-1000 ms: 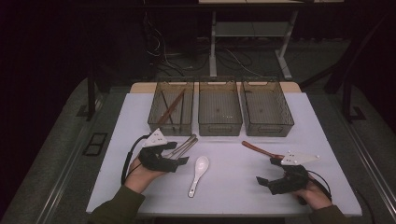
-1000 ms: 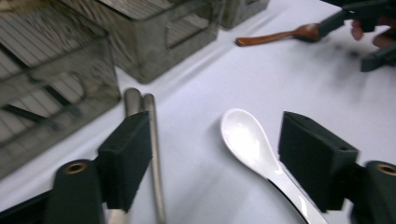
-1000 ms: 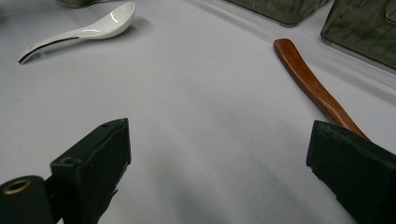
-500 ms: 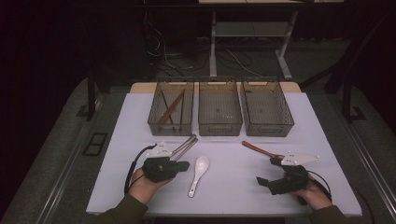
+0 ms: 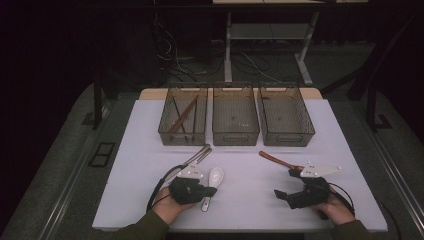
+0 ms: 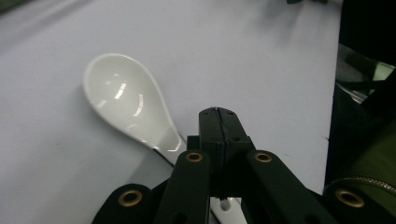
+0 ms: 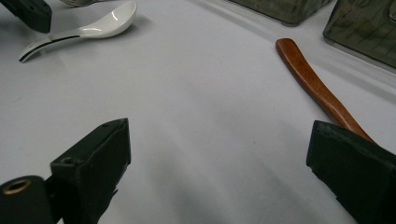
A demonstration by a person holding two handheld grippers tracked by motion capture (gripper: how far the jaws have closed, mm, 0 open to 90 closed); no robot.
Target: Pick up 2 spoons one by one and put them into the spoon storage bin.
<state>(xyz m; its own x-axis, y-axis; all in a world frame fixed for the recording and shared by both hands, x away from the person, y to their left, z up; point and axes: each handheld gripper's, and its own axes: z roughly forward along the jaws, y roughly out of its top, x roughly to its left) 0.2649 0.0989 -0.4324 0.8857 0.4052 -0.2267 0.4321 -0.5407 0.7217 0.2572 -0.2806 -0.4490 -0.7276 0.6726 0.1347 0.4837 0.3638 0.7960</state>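
Currently my white table (image 5: 150, 165) carries three smoked plastic bins (image 5: 235, 116) along its far edge, two grippers, one wooden spoon (image 7: 313, 84), one white ceramic soup spoon (image 6: 128, 107) and metal cutlery (image 5: 199, 155) I cannot count. My left gripper (image 6: 218, 126) has its jaws pressed together, empty, over the soup spoon's handle; it could knock that glossy spoon skidding. My right gripper (image 7: 217, 177) gapes wide beside the wooden spoon
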